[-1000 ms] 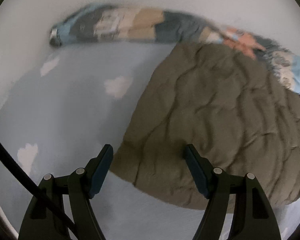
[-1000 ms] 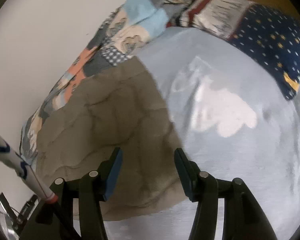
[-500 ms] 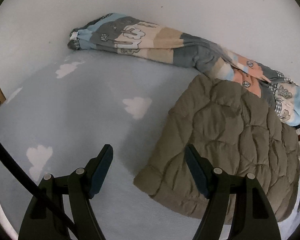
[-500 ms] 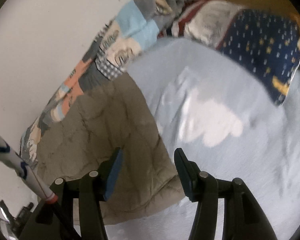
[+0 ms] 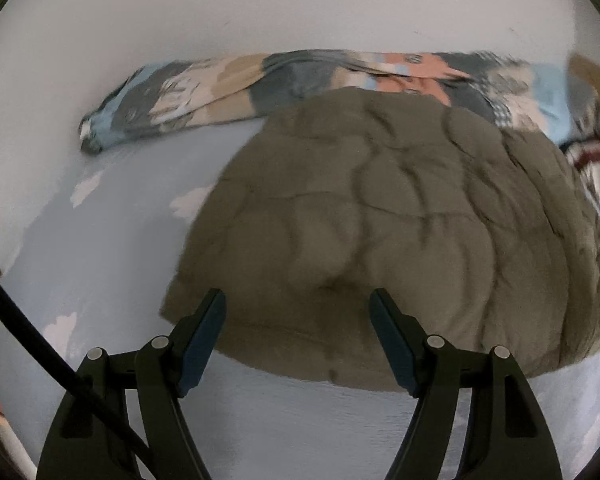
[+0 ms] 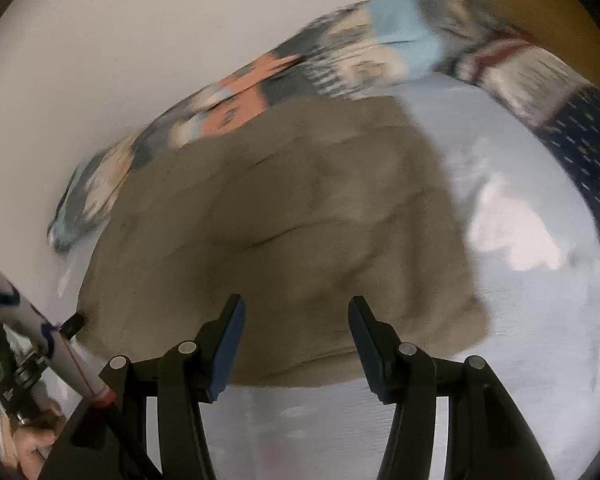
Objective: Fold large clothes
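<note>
- jacket lying folded into a compact block on bed; fold looking mostly done
- left gripper and right gripper both hovering released, gripping nothing; possibly final tidying remaining

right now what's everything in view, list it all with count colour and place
jacket: one, olive quilted, folded flat on the sheet, far edge against the blanket
sheet: one, pale blue with white clouds, under everything
blanket: one, patchwork of blue, grey, beige and orange, rolled along the wall
wall: white, behind the blanket
navy cloth: one, dark blue with small dots, far right on the sheet
striped cloth: one, grey, white and red, between blanket and navy cloth
left tongs: one, black with blue pads, open, at the jacket's near edge
right tongs: one, black with blue pads, open, at the jacket's near edge
</note>
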Motion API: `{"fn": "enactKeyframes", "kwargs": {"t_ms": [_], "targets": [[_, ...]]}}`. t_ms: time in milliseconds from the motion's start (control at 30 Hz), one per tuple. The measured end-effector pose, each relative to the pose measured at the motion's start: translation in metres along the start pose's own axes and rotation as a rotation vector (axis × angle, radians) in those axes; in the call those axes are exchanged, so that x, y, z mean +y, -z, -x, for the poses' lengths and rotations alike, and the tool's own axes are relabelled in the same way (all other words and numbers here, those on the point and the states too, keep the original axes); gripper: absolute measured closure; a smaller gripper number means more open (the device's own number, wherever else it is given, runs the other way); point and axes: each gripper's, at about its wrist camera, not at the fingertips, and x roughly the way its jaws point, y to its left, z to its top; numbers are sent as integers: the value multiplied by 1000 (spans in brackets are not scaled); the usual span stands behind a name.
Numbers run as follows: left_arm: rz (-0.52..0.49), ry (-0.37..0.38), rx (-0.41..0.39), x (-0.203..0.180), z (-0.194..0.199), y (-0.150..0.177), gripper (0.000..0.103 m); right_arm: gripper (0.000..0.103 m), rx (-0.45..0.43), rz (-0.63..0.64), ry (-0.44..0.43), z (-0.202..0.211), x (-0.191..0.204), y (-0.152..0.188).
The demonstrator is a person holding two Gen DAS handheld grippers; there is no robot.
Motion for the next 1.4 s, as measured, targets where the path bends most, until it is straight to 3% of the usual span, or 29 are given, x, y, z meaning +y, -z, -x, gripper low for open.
{"fn": "enactKeyframes", "kwargs": {"t_ms": [233, 400, 1400], "targets": [[-132, -52, -78, -28, 0, 2, 30, 45, 27, 148, 15, -32, 48, 12], [-128, -45, -74, -29, -5, 1, 30, 45, 68, 130, 18, -50, 43, 15], [-165, -62, -99, -33, -7, 5, 30, 35, 85, 170, 22, -55, 47, 19]]}}
